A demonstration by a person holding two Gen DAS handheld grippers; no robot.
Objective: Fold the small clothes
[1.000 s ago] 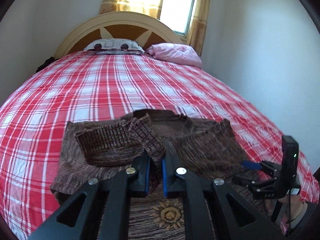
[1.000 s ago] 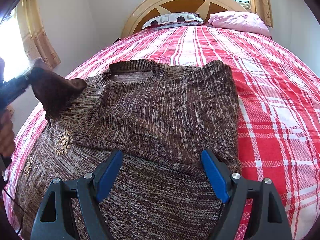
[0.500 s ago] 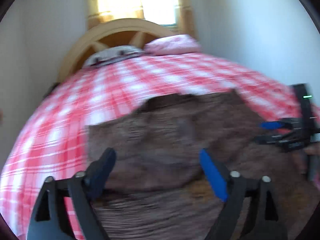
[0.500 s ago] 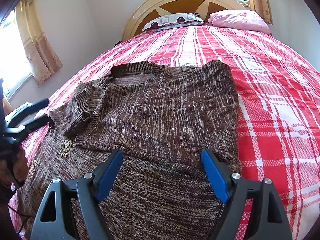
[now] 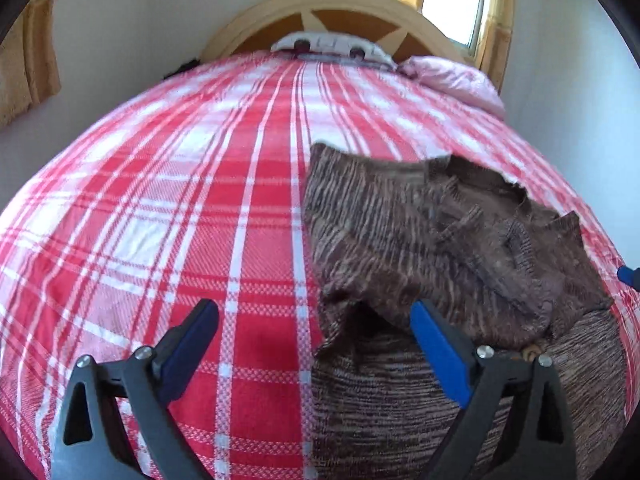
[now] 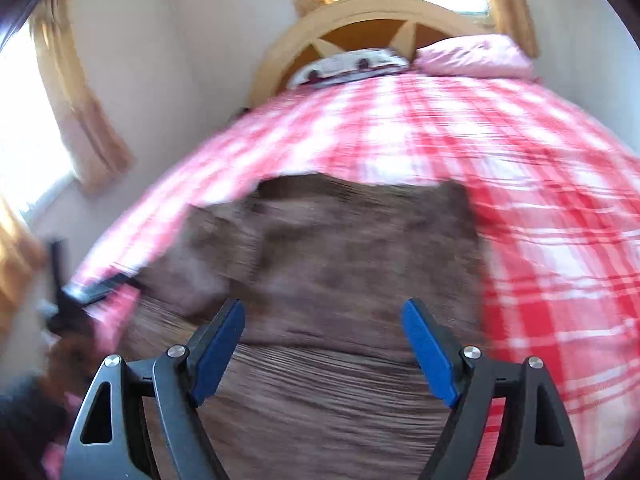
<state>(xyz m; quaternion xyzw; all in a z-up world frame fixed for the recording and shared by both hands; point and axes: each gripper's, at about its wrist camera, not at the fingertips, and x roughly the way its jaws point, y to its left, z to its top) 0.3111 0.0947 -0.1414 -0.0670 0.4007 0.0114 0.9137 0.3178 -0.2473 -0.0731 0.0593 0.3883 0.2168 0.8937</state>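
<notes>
A brown striped knit sweater (image 5: 432, 248) lies on the red-and-white plaid bed (image 5: 200, 208), with both sleeves folded in over its body. My left gripper (image 5: 316, 340) is open and empty, over the sweater's left edge. My right gripper (image 6: 324, 336) is open and empty above the sweater's lower body (image 6: 340, 260); this view is blurred by motion. The left gripper also shows at the left edge of the right wrist view (image 6: 86, 292). A blue fingertip (image 5: 630, 276) of the right gripper shows at the right edge of the left wrist view.
A curved wooden headboard (image 5: 332, 12) stands at the far end, with a patterned pillow (image 5: 328, 46) and a pink pillow (image 5: 452, 80) in front of it. White walls flank the bed. Curtained windows (image 6: 48, 112) are at the left and behind the headboard.
My left gripper let go of the left sleeve, which now lies folded over the sweater, opened, and swung left to the sweater's edge. My right gripper stayed open and has started moving.
</notes>
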